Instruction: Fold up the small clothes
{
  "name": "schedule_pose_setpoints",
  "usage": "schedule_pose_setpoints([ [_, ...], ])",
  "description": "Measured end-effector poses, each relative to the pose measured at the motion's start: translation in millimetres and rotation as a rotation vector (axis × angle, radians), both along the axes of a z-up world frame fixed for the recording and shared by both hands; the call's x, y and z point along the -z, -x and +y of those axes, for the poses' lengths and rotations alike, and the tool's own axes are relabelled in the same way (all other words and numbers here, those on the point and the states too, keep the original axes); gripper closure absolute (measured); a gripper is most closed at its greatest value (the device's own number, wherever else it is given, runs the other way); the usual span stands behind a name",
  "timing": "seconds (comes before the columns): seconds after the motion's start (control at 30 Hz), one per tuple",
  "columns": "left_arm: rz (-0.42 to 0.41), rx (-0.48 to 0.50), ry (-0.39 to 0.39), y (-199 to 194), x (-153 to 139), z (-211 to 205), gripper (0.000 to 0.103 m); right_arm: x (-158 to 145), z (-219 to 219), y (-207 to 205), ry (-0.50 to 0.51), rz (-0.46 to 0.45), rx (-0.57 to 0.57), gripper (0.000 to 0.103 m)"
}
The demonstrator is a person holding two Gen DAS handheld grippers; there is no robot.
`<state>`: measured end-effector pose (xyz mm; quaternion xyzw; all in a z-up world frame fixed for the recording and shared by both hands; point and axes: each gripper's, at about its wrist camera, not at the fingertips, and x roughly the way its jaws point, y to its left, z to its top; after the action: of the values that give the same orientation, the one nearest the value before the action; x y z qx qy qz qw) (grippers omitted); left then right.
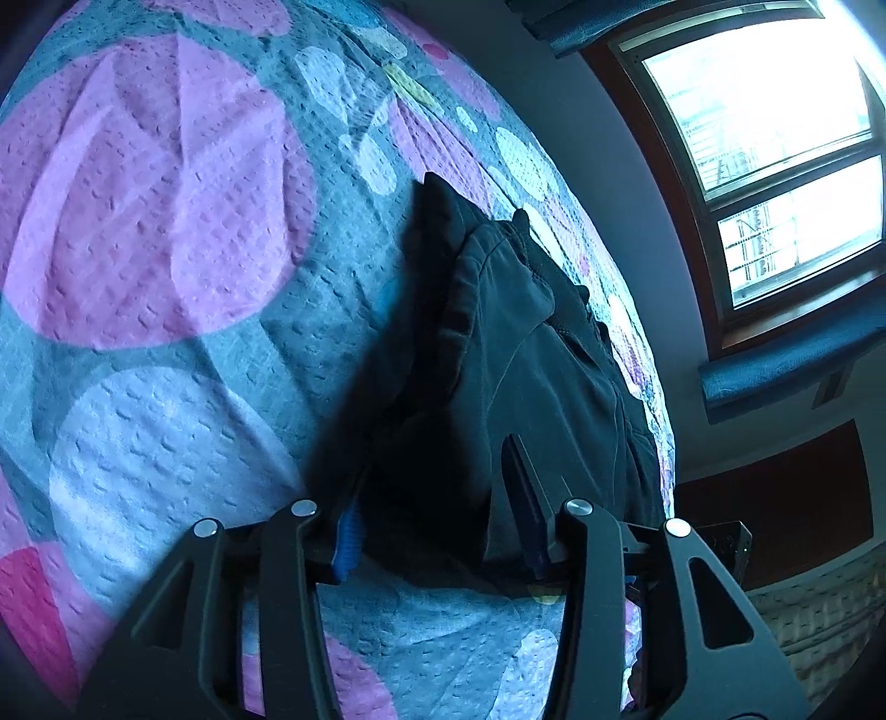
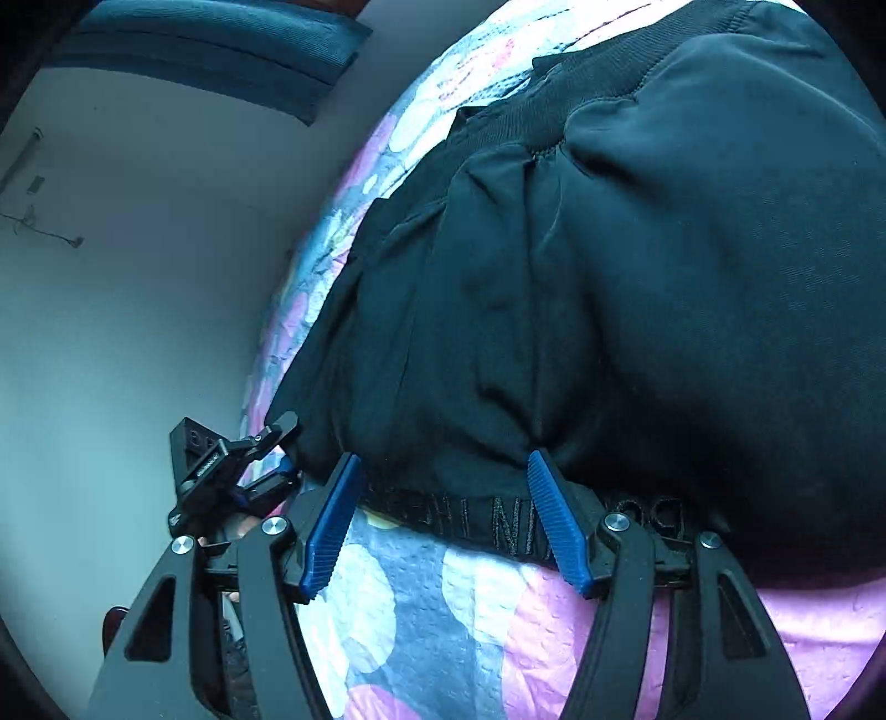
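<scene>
A black garment with a ribbed hem lies bunched on the patterned bedspread; it shows in the left wrist view (image 1: 515, 332) and fills the right wrist view (image 2: 637, 277). Its lettered waistband (image 2: 498, 520) runs along the near edge. My left gripper (image 1: 432, 498) is open, its jaws spread around the garment's near corner, with dark cloth between them. My right gripper (image 2: 443, 471) is open, its blue pads (image 2: 332, 520) either side of the waistband edge. The left gripper also shows in the right wrist view (image 2: 243, 471) at the garment's left corner.
The quilted bedspread (image 1: 166, 221) with pink, white and grey circles covers the bed. A bright window (image 1: 775, 155) with a wooden frame is at the right. A pale wall (image 2: 138, 277) lies beyond the bed edge. A teal curtain (image 2: 221, 50) hangs above.
</scene>
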<state>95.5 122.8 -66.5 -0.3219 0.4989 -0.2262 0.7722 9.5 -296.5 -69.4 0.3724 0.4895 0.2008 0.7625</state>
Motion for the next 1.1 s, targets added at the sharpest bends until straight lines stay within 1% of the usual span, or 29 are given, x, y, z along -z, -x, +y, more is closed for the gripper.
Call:
schedule_pose_setpoints([
  [0.1, 0.005, 0.02, -0.017, -4.7, -2.4, -6.9, 0.048, 3.4, -1.3, 3.1, 0.01, -0.002, -0.001, 0.041],
  [0.17, -0.001, 0.047, -0.04, -11.4, -4.7, -13.7, 0.047, 3.0, -3.0, 8.4, 0.011, -0.016, 0.001, 0.04],
  [0.27, 0.006, 0.073, -0.065, -26.0, -5.9, -20.6, 0.045, 1.5, -5.6, 17.4, 0.007, -0.028, -0.002, 0.04],
  [0.4, 0.03, 0.087, -0.051, -50.4, -5.0, -24.4, 0.044, -2.1, -3.5, 23.0, 0.001, -0.039, 0.003, 0.04],
  [0.5, 0.043, 0.109, -0.057, -65.5, -5.3, -29.5, 0.043, -4.2, -4.0, 26.9, 0.008, -0.045, 0.003, 0.04],
  [0.63, 0.034, 0.169, -0.11, -82.8, -8.4, -41.4, 0.043, -6.1, -3.1, 28.4, 0.013, -0.053, 0.001, 0.039],
  [0.7, 0.033, 0.198, -0.126, -88.0, -8.7, -44.5, 0.043, -6.9, -3.1, 29.5, 0.012, -0.056, 0.001, 0.039],
  [0.77, 0.034, 0.212, -0.135, -93.4, -9.1, -48.0, 0.043, -8.1, -2.2, 30.9, 0.012, -0.061, 0.001, 0.036],
  [0.83, 0.037, 0.209, -0.158, -96.4, -7.7, -48.1, 0.053, -10.0, -1.1, 31.8, 0.012, -0.072, -0.002, 0.035],
  [0.87, 0.034, 0.207, -0.179, -97.0, -7.2, -47.3, 0.066, -12.2, -0.2, 32.9, 0.021, -0.078, -0.007, 0.035],
  [0.9, 0.034, 0.209, -0.193, -97.3, -6.3, -46.1, 0.075, -15.4, 0.7, 34.5, 0.036, -0.083, -0.016, 0.035],
  [0.93, 0.038, 0.21, -0.187, -97.5, -5.3, -44.4, 0.078, -20.3, 1.0, 36.3, 0.052, -0.088, -0.018, 0.035],
  [1.0, 0.04, 0.205, -0.165, -96.3, -3.7, -40.1, 0.088, -36.0, -3.4, 39.3, 0.065, -0.112, 0.005, 0.035],
  [1.03, 0.034, 0.209, -0.159, -94.9, -3.2, -40.1, 0.089, -45.9, -7.2, 41.0, 0.059, -0.14, 0.021, 0.035],
  [1.1, 0.019, 0.209, -0.175, -93.5, -1.6, -42.5, 0.09, -65.7, -10.9, 32.8, 0.052, -0.183, 0.028, 0.035],
])
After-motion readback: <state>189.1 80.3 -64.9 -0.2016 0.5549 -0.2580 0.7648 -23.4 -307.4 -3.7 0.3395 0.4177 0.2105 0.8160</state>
